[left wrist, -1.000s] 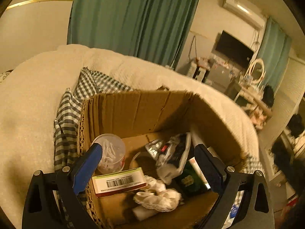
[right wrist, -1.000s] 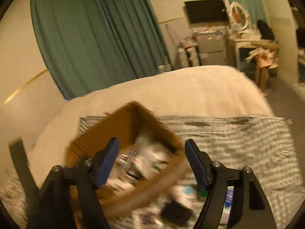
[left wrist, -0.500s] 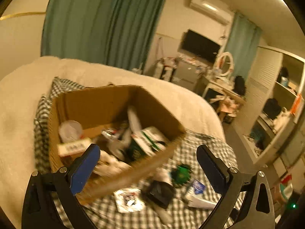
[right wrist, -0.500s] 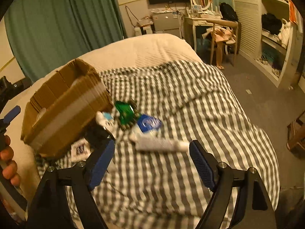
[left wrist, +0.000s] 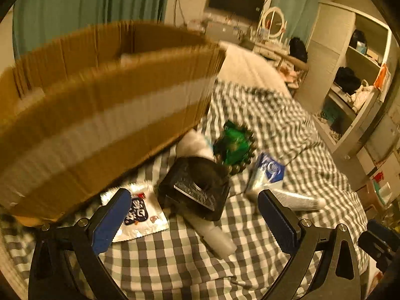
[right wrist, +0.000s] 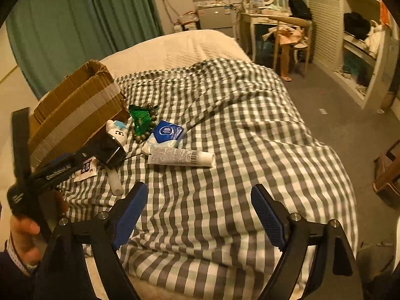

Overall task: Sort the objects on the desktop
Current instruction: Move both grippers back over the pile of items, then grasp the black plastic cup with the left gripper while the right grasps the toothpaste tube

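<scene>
I had both the left gripper (left wrist: 195, 212) and the right gripper (right wrist: 198, 208) wide and empty; the crowded black case (left wrist: 197, 187) risked snagging the green packet (left wrist: 233, 145).

1. The cardboard box (left wrist: 100, 115) was motion-blurred in the left wrist view; its contents could not be seen, and its left side was cut off by the picture's edge.
2. The print on the white sachet (left wrist: 140, 215) was partly covered by a finger of the left gripper (left wrist: 195, 220).
3. In the right wrist view, the black object (right wrist: 110, 150) hid the upper part of the white bottle (right wrist: 116, 182).
4. The text on the white tube (right wrist: 180, 157) was too small to read.
5. The shelf (right wrist: 360, 37) contents were too small to identify.
</scene>
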Motion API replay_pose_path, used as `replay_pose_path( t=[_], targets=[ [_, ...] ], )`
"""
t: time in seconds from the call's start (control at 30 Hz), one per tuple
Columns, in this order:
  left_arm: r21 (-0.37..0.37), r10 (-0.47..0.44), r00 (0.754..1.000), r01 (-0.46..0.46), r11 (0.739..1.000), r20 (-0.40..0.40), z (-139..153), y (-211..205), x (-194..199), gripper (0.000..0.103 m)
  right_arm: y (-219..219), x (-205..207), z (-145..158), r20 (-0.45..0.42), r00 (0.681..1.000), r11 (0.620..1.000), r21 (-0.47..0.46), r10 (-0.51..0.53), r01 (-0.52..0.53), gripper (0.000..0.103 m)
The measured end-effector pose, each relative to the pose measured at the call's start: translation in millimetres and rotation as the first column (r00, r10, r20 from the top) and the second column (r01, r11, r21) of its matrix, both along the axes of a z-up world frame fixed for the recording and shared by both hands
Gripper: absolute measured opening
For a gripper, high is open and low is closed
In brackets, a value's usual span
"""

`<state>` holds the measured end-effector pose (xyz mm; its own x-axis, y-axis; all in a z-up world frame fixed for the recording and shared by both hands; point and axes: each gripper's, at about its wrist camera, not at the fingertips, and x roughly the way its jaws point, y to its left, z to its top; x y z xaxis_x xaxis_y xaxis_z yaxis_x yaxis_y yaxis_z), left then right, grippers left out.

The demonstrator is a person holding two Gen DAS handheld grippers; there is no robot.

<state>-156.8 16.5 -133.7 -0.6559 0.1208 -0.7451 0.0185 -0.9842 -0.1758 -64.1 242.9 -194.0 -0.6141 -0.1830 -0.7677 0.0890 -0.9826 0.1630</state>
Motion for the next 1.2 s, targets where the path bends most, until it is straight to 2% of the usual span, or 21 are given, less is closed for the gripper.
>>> replay_pose_path(
  t=[0.1, 0.17, 0.2, 0.3, 0.37, 0.53, 0.67, 0.8, 0.83, 0.87, 0.9, 0.97, 1.0, 1.03, 1.17, 1.2],
  targets=[
    [-0.024, 0.001, 1.0, -0.001, 1.0, 0.02, -12, 1, -10, 0.103, -4, -16, -6, 0.002, 0.998, 0.998, 0.019, 0.062, -0.062, 0.085],
    [-0.098, -0.031, 0.999, 0.032, 0.995, 0.012, -14, 10, -15, 0.103, -9, -28, -7, 0.015, 0.991, 0.991, 0.022, 0.13, -0.131, 0.085],
    [-0.128, -0.064, 0.998, 0.064, 0.99, 0.009, -15, 16, -15, 0.103, -12, -37, -6, 0.032, 0.98, 0.98, 0.043, 0.195, -0.196, 0.085],
    [-0.194, -0.139, 0.99, 0.141, 0.971, 0.023, -21, 29, -19, 0.103, -17, -53, -1, 0.031, 0.954, 0.945, 0.129, 0.3, -0.301, 0.085],
    [-0.273, -0.12, 0.992, 0.129, 0.953, 0.049, -26, 33, -26, 0.103, -16, -64, 2, 0.044, 0.937, 0.923, 0.158, 0.347, -0.349, 0.085],
    [-0.255, -0.154, 0.984, 0.172, 0.951, 0.091, -37, 33, -38, 0.103, -27, -86, -7, 0.103, 0.867, 0.857, 0.13, 0.488, -0.498, 0.085],
    [-0.266, -0.158, 0.979, 0.188, 0.945, 0.131, -44, 35, -51, 0.103, -44, -105, -29, 0.157, 0.845, 0.837, 0.13, 0.512, -0.532, 0.085],
    [-0.205, -0.207, 0.961, 0.243, 0.948, 0.183, -48, 39, -62, 0.102, -60, -113, -46, 0.179, 0.837, 0.825, 0.157, 0.517, -0.543, 0.085],
    [-0.211, -0.208, 0.962, 0.244, 0.947, 0.178, -48, 39, -61, 0.099, -62, -113, -47, 0.172, 0.837, 0.823, 0.162, 0.52, -0.545, 0.085],
    [-0.226, -0.198, 0.966, 0.233, 0.946, 0.169, -48, 38, -61, 0.086, -64, -113, -48, 0.17, 0.835, 0.822, 0.16, 0.523, -0.547, 0.085],
    [-0.236, -0.188, 0.968, 0.225, 0.945, 0.168, -48, 37, -61, 0.083, -64, -113, -49, 0.175, 0.832, 0.82, 0.154, 0.526, -0.551, 0.084],
    [-0.197, -0.188, 0.965, 0.223, 0.955, 0.182, -48, 32, -62, 0.083, -65, -113, -51, 0.186, 0.827, 0.815, 0.155, 0.531, -0.558, 0.079],
    [-0.191, -0.183, 0.966, 0.218, 0.957, 0.185, -48, 31, -62, 0.083, -66, -113, -51, 0.193, 0.823, 0.811, 0.159, 0.534, -0.563, 0.073],
    [-0.195, -0.184, 0.965, 0.22, 0.956, 0.187, -48, 31, -62, 0.083, -67, -113, -53, 0.201, 0.819, 0.804, 0.169, 0.538, -0.57, 0.073],
    [-0.208, -0.184, 0.967, 0.22, 0.953, 0.177, -43, 31, -58, 0.082, -77, -115, -63, 0.281, 0.771, 0.751, 0.199, 0.572, -0.63, 0.072],
    [-0.21, -0.185, 0.968, 0.219, 0.953, 0.172, -41, 29, -55, 0.082, -80, -115, -68, 0.314, 0.756, 0.732, 0.216, 0.574, -0.646, 0.068]
  ],
)
